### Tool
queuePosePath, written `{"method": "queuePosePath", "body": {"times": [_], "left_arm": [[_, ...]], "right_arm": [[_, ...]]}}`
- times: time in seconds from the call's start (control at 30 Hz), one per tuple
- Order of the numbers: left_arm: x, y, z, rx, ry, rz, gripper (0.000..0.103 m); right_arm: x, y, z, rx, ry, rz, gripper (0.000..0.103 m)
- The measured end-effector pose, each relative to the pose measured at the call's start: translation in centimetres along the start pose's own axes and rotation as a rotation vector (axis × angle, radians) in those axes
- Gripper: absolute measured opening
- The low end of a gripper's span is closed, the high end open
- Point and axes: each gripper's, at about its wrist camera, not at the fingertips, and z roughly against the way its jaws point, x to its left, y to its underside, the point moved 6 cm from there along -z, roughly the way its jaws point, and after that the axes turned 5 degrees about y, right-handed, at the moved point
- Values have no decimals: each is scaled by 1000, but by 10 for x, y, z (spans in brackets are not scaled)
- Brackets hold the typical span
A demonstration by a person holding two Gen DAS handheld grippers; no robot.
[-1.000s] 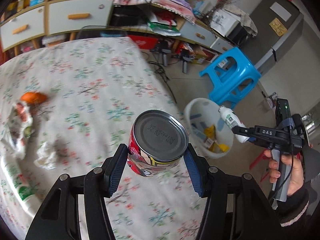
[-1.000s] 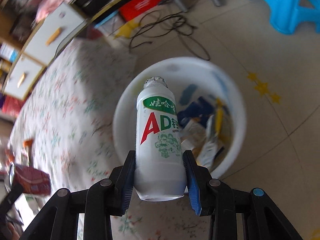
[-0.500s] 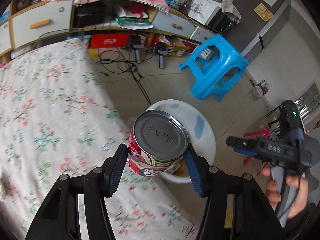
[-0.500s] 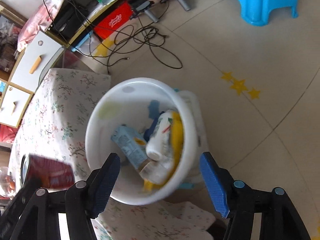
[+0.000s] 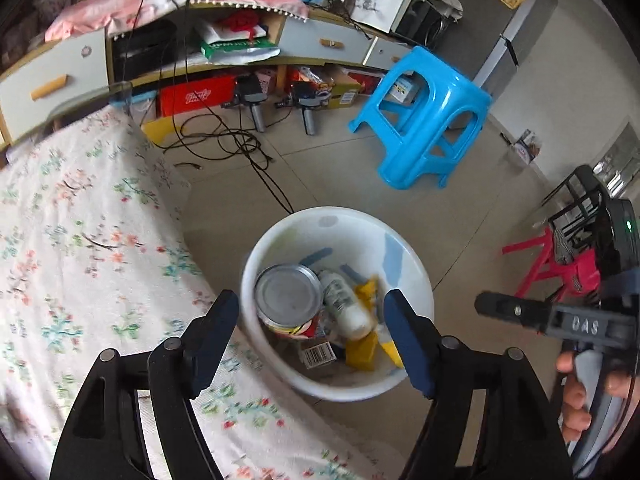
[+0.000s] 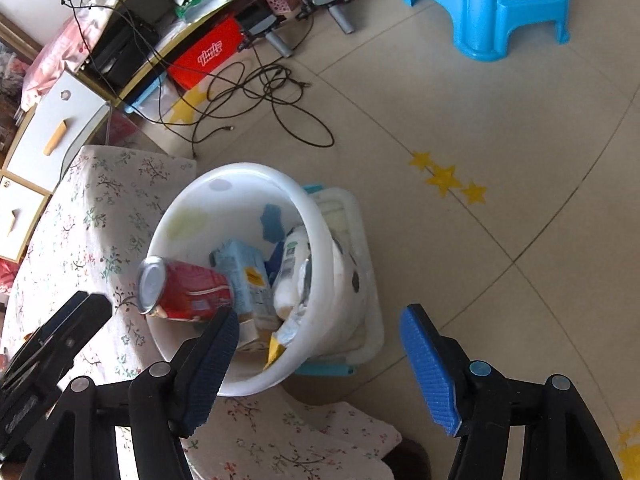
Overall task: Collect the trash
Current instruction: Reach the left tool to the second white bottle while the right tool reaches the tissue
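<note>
A white trash bucket [image 5: 416, 276] stands on the floor beside the table; it also shows in the right wrist view [image 6: 320, 240]. A red can [image 5: 288, 300] lies at the bucket's mouth, free of my grippers, also seen from the right [image 6: 184, 292]. A white milk bottle [image 5: 344, 304] lies inside among cartons and wrappers. My left gripper [image 5: 312, 328] is open and empty above the bucket. My right gripper [image 6: 320, 352] is open and empty above the bucket's right side.
The table with a floral cloth [image 5: 80, 240] lies left of the bucket. A blue plastic stool [image 5: 424, 116] stands on the tiled floor behind it. Black cables [image 6: 260, 92] trail over the floor near a cluttered low cabinet [image 5: 200, 48]. A red stool [image 5: 560, 268] stands right.
The right gripper opened and dropped the milk bottle into the bucket. The left gripper carried the can off the table over the bucket, opened, and the can dropped out of it.
</note>
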Motion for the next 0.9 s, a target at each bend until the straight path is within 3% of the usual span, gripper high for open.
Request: {"method": "queuePosePath", "body": {"times": [0.13,0.37,0.6,0.9], "left_arm": [[15,8,21,5,-51,-12,86],[68,37,71,-5,-92,59,86],[126,72,126,-16,-174,113,94],[195,112,184,-14,-302,184,99]], "right_arm": [[14,3,-1,5,-13,24,74],[44,11,0,3,-13,91,75],[87,22,2,-15,-13,206,78],[149,48,-7,28,-59,287,84]]}}
